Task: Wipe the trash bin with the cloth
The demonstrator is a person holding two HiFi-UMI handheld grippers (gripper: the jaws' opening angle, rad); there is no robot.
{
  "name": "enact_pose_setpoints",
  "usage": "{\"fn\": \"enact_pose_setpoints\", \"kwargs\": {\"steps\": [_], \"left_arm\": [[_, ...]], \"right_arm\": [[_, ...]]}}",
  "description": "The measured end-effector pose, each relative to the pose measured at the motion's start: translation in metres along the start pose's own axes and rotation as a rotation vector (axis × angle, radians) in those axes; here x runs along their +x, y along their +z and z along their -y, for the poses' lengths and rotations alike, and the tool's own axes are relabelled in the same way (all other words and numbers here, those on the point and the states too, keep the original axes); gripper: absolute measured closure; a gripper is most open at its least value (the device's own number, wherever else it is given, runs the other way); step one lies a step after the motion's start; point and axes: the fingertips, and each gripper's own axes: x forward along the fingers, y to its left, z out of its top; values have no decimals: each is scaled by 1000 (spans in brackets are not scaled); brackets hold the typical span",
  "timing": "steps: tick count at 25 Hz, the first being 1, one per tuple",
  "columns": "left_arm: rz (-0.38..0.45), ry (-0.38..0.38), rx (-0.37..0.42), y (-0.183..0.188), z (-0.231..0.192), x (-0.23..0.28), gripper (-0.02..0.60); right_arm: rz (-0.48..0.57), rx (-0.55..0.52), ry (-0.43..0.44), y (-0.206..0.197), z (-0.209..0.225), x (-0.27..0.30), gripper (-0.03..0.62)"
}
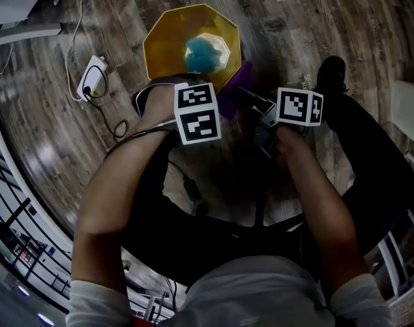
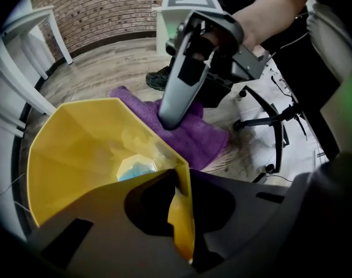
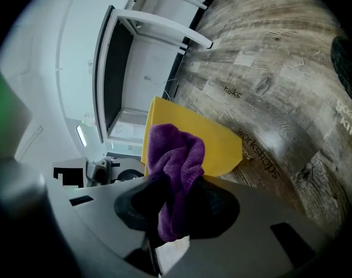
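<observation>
We are pinching the thin rim of the yellow trash bin (image 2: 77, 155) between the jaws of our left gripper (image 2: 184, 225). Just beyond them, our right gripper (image 3: 176, 213) is clenching the purple cloth (image 3: 176, 155) at the bin's outer wall. If we are pushing too hard there, the rim may be slipping out of the left jaws and the bin tipping, spilling the blue thing (image 1: 205, 52) lying deeper inside.

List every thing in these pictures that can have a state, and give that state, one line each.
trash bin: standing on the floor, lidless, rim clamped.
cloth: bunched, gripped, pressed at the bin's outer side.
left claw: shut on the trash bin's rim.
right claw: shut on the cloth.
blue wad: lying at the bin's bottom.
</observation>
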Motion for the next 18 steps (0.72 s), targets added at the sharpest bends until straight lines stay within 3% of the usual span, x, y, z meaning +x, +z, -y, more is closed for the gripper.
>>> {"fn": "enact_pose_setpoints", "kwargs": {"steps": [7,18], "left_arm": [[23,-12,10,0,-2,-1,557],[72,-17,-48,7,-13,-5,557]], "right_arm": [[-88,-56,-46,6,19,15,482],[-136,-74,-102,18,59,43,482]]}}
